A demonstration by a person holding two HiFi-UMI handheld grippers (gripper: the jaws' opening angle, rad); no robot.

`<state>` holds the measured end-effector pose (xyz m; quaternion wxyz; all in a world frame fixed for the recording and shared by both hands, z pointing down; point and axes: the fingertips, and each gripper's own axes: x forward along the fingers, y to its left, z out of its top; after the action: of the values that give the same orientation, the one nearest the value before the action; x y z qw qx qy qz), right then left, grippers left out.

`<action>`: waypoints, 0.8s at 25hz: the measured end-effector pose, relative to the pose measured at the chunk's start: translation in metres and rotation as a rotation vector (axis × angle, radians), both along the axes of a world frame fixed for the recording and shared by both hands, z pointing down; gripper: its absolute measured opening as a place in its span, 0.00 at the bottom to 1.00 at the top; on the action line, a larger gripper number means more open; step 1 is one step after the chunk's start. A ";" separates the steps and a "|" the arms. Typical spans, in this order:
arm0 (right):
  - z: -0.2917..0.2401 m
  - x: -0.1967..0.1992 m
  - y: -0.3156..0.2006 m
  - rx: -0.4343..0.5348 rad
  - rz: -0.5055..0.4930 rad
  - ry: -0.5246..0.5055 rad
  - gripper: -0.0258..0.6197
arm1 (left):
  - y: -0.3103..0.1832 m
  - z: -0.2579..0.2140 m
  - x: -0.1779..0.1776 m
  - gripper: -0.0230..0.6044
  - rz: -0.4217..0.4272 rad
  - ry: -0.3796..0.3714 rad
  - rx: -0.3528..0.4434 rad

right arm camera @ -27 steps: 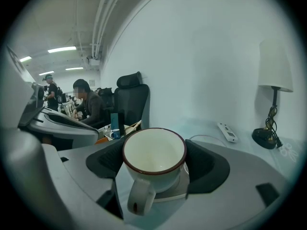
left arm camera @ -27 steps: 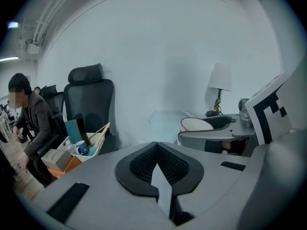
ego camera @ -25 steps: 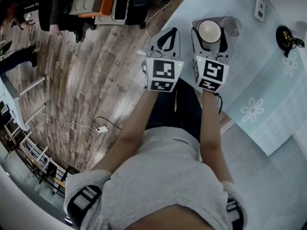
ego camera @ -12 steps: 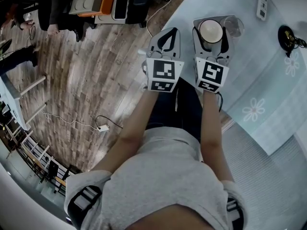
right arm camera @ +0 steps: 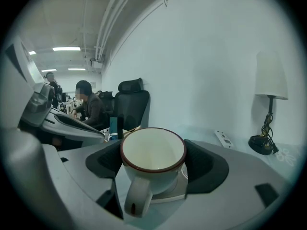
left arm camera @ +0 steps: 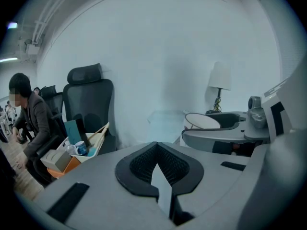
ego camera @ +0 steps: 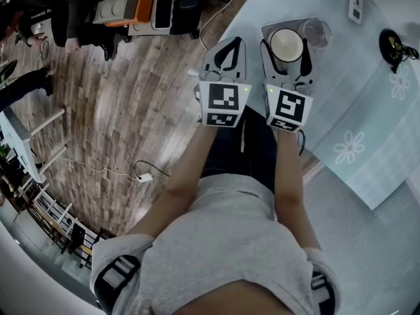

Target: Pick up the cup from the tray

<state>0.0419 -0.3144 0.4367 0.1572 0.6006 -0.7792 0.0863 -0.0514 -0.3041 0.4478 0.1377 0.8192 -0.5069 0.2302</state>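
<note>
Left gripper point(ego camera: 226, 56): over the wood floor point(ego camera: 131, 110), just left of the counter point(ego camera: 354, 90); fingers clenched together, nothing between them.
Right gripper point(ego camera: 287, 44): over the counter's near-left part; fingers clasp the cup point(right arm camera: 152, 157) from left and right.
Cup: upright, mouth up, long axis vertical, handle pointing near, toward the person.
Tray point(right arm camera: 180, 191): clear, under the cup; only its right and far edges show.
Hard to make out: handle and fingers hide the cup's base, which is perhaps resting on the tray.
</note>
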 end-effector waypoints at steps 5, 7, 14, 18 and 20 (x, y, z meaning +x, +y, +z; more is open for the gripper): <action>-0.029 0.007 0.011 0.041 0.015 -0.050 0.57 | -0.001 -0.007 0.010 0.04 0.023 0.007 0.020; -0.042 0.020 0.017 0.066 0.042 -0.063 0.57 | -0.001 -0.009 0.017 0.04 0.040 0.011 0.027; -0.065 0.105 0.042 0.106 0.249 -0.094 0.57 | 0.000 -0.020 0.055 0.04 0.102 0.038 0.053; -0.051 0.160 0.052 0.087 0.365 -0.080 0.57 | 0.003 -0.022 0.076 0.04 0.133 0.042 0.064; -0.043 0.184 0.056 0.077 0.403 -0.063 0.57 | 0.004 -0.022 0.085 0.04 0.143 0.043 0.068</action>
<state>0.2260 -0.2588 0.3937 0.0892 0.7470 -0.6504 0.1052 0.0338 -0.3000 0.4258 0.1040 0.8623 -0.4515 0.2045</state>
